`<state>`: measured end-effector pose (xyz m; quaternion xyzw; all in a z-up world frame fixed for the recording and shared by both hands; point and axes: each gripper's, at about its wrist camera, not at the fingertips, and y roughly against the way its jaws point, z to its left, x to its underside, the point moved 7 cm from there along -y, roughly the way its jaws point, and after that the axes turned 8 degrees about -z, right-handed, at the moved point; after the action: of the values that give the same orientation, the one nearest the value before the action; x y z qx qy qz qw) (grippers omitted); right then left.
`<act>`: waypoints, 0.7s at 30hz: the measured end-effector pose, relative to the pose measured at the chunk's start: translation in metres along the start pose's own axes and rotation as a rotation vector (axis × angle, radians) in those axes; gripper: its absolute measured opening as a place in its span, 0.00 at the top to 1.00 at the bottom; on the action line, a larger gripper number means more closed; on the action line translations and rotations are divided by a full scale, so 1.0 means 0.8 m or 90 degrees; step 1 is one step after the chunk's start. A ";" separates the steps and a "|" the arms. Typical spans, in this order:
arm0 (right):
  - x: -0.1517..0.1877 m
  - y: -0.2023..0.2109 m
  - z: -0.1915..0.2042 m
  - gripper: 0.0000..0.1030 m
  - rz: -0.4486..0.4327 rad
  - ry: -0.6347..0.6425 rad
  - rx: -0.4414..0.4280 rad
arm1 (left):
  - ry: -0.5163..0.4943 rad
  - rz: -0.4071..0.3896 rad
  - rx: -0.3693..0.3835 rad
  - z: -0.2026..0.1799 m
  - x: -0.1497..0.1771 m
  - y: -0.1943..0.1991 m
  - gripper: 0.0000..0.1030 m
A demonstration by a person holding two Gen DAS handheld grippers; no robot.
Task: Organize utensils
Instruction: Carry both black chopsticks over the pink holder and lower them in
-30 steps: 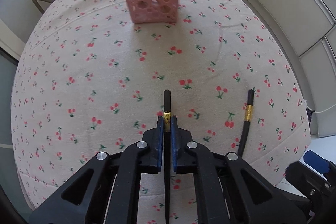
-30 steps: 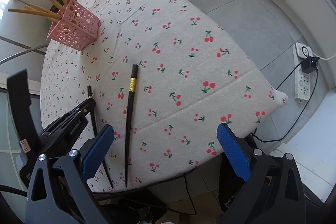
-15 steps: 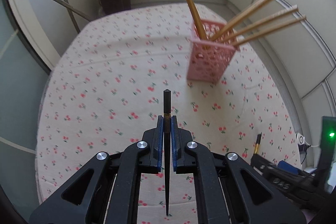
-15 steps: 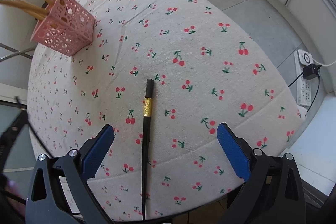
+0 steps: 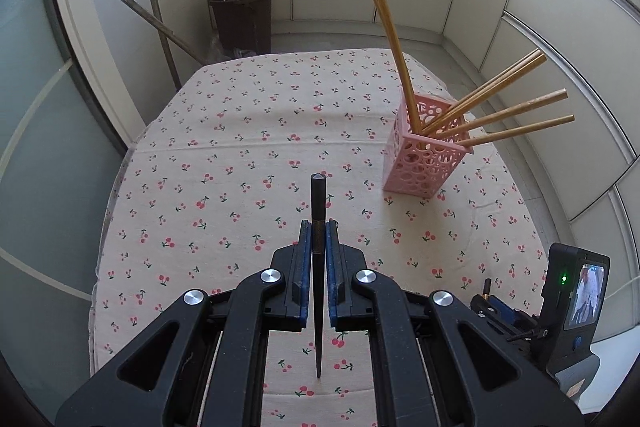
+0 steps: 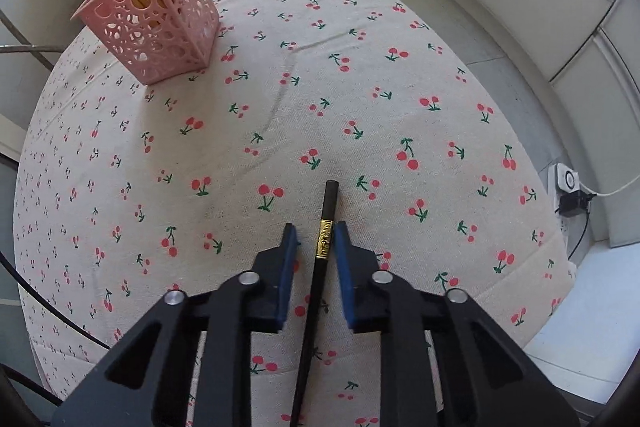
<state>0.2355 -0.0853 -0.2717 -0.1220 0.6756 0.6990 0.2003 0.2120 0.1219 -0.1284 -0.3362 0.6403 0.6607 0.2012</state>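
— Black chopstick [image 6: 320,279] at table's [image 6: 440,75] near edge, lying lengthwise between your right gripper's [image 6: 314,239] just-closing, not-yet-touching jaws?
— Yes. Your left gripper [image 5: 319,239] clamps another chopstick [image 5: 319,211]; basket [image 5: 426,163] far-right.

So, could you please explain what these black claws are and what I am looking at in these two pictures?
There is no robot here: a person holds a two-finger gripper in each hand, and each has a camera looking along its fingers. One picture is the view from the left gripper, which is shut on a black chopstick. The other is from the right gripper. Its fingers have just been closing around a second black chopstick lying on the cherry-print cloth, with a gap showing on one side. A pink basket holds wooden chopsticks.
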 end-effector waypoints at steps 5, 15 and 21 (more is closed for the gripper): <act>0.000 0.002 0.011 0.93 0.004 -0.009 -0.037 | 0.006 -0.006 0.000 0.002 -0.003 0.002 0.94; -0.029 0.092 0.033 0.93 -0.100 -0.009 -0.169 | 0.021 -0.042 0.013 0.005 -0.021 0.027 0.94; -0.055 0.173 0.015 0.93 -0.188 -0.015 -0.241 | 0.024 -0.073 0.029 -0.002 -0.037 0.050 0.94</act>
<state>0.2146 -0.0793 -0.1276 -0.2466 0.5052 0.7775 0.2817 0.2051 0.1214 -0.0792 -0.3802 0.6383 0.6270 0.2344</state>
